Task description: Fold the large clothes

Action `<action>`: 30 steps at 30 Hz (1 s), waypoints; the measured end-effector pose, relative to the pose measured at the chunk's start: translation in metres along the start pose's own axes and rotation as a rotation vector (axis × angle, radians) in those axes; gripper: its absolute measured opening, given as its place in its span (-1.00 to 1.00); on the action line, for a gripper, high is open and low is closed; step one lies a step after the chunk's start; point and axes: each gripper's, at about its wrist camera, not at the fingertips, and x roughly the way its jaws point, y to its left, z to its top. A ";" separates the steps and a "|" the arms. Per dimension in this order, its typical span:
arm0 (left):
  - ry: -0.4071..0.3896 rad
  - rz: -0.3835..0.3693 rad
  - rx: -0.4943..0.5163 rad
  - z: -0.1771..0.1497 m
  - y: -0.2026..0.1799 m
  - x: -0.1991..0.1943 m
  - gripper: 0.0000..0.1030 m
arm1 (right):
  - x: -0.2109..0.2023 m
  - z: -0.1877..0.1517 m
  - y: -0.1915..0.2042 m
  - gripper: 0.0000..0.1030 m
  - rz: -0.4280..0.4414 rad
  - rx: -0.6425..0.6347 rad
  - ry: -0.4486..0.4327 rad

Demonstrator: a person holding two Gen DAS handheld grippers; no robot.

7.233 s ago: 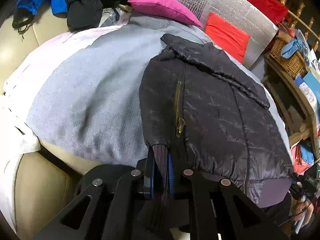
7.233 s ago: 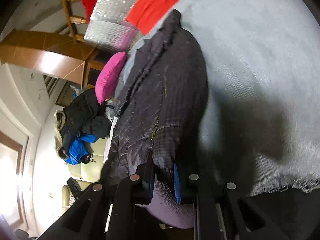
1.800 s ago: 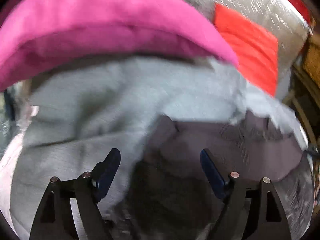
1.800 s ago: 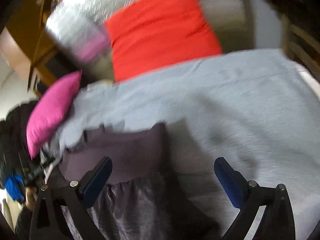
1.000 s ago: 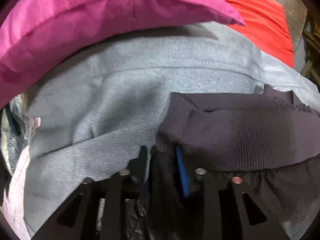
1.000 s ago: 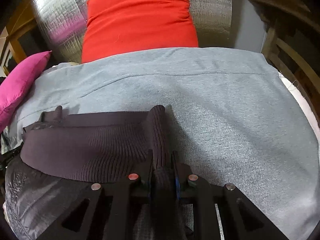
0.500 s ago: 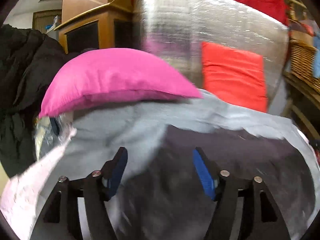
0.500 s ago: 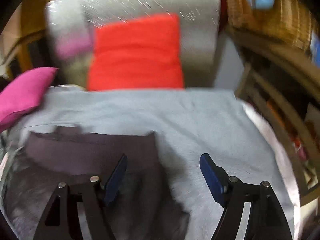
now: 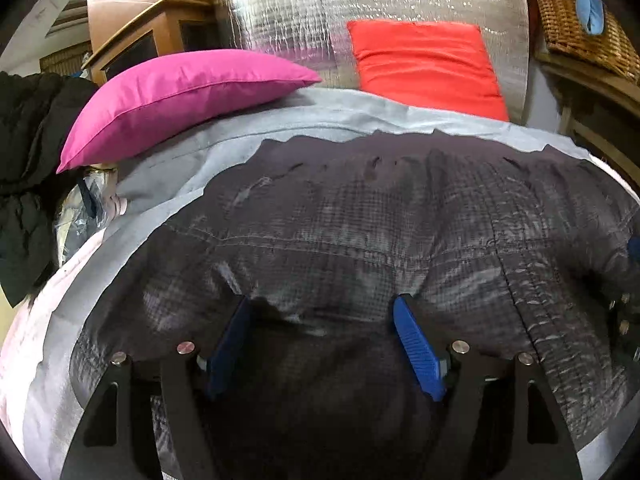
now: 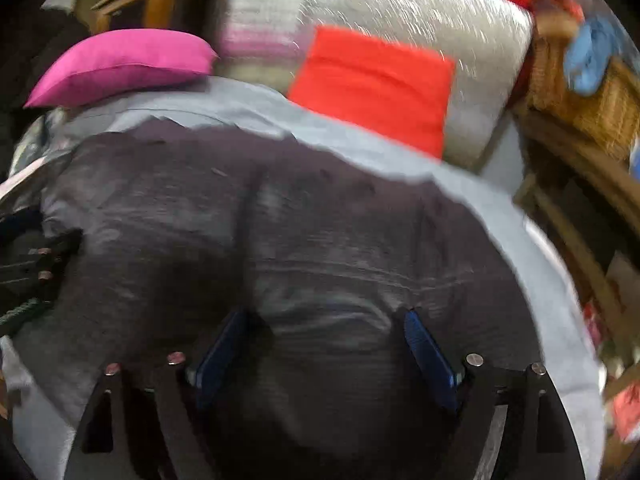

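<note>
Looking out from the left wrist view, we are seeing black clothes [image 9: 28,152] piling at nine o'clock, and a pink pillow [image 9: 176,96] lying at ten o'clock on the grey blanket [image 9: 224,152]. Our left gripper [image 9: 322,308] is hovering with its blue pads [image 9: 416,344] spread wide, gripping nothing, over the dark jacket [image 9: 380,232], which is lying folded across the blanket and filling the middle of the view. A red pillow [image 9: 424,60] is leaning at one o'clock against a silver mat [image 9: 304,12], and a wicker basket [image 9: 580,24] is sitting at two o'clock. In the blurred right wrist view, our right gripper [image 10: 326,320] is likewise hanging spread apart and empty above the jacket [image 10: 320,240], with the left tool's black frame edging in at nine o'clock.
</note>
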 end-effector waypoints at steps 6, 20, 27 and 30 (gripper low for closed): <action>0.026 -0.015 -0.001 0.002 0.001 0.009 0.52 | 0.010 -0.006 -0.006 0.70 -0.001 0.019 0.012; -0.026 0.006 -0.101 -0.002 0.054 -0.057 0.64 | -0.074 0.010 -0.024 0.76 0.095 0.092 -0.081; 0.060 0.062 -0.087 -0.017 0.063 -0.026 0.69 | -0.024 -0.032 -0.023 0.96 0.079 0.088 0.089; 0.068 0.064 -0.092 -0.017 0.062 -0.020 0.71 | -0.017 -0.031 -0.022 0.99 0.064 0.084 0.102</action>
